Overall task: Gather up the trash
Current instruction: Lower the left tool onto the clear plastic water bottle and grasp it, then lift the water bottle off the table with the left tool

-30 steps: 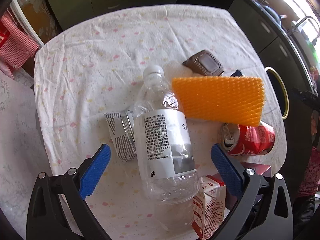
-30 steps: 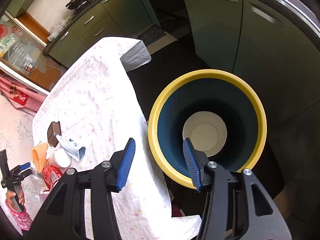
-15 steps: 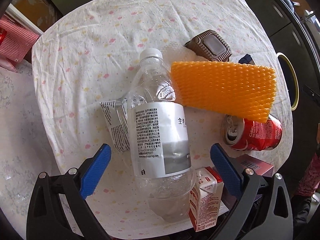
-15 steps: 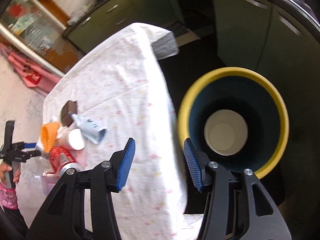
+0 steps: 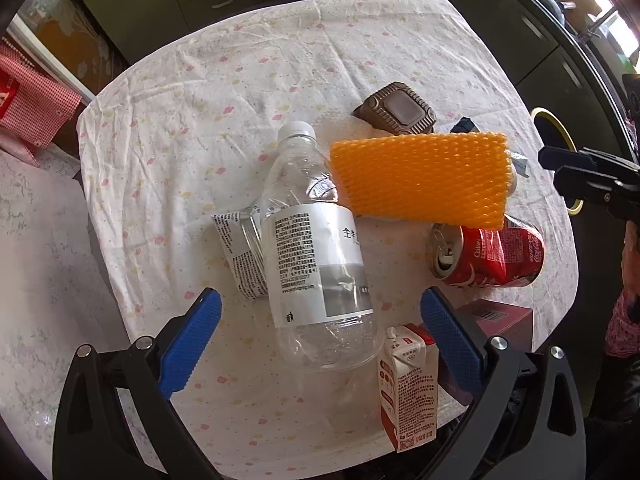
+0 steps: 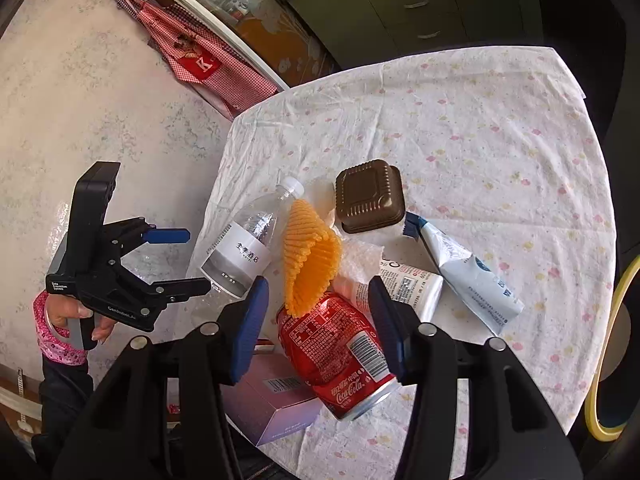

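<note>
1. The far half of the surface (image 6: pixel 500 120) lies bare, so a tool can come down freely there.
2. The near part is crowded: clear bottle (image 5: pixel 316 256), orange foam net (image 5: pixel 420 178), red can (image 6: pixel 340 352), brown box (image 6: pixel 370 196), milk carton (image 5: pixel 408 384) and pink box (image 6: pixel 272 404) lie touching or just beside one another.
3. The left tool (image 5: pixel 320 336) hangs wide open above the bottle, with nothing between its blue pads.
4. The right tool (image 6: pixel 318 316) stands open over the can; the net leans on that can's far end.
5. The yellow-rimmed bin (image 6: pixel 608 344) stands beside the surface's right edge.

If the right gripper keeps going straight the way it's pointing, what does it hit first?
Most likely the red cola can, lying on its side between the open right gripper's fingers, with the orange foam net just beyond.
</note>
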A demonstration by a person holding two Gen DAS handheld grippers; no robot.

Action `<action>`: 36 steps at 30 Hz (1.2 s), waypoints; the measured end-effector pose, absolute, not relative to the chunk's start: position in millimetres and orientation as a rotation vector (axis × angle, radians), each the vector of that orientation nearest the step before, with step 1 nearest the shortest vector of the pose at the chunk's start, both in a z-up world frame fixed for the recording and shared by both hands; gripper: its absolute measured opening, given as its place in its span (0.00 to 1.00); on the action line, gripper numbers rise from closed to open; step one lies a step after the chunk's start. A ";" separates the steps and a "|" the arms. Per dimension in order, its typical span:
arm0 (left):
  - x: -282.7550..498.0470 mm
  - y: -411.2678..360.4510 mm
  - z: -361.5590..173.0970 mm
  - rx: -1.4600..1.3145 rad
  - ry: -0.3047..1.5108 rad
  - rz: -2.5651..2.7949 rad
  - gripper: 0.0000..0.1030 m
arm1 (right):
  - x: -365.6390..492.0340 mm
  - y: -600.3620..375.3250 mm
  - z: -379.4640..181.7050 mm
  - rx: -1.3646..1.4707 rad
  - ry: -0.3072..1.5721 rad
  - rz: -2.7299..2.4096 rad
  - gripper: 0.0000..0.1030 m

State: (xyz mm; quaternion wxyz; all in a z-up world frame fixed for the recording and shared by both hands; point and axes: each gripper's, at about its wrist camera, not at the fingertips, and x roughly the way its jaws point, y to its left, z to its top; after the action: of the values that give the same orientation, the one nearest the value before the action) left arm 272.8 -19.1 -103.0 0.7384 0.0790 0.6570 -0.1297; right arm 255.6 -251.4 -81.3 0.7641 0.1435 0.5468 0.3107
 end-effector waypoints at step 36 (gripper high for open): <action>306.2 -40.4 -103.1 0.156 1.508 -0.197 0.61 | 192.9 -337.1 -78.6 0.405 1.136 0.571 0.49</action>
State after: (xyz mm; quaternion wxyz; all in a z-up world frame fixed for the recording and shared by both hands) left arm 306.2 -40.4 -103.1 0.7219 0.0708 0.6826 -0.0893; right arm 192.9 -337.1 -78.6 0.7857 0.1880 0.5266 0.2647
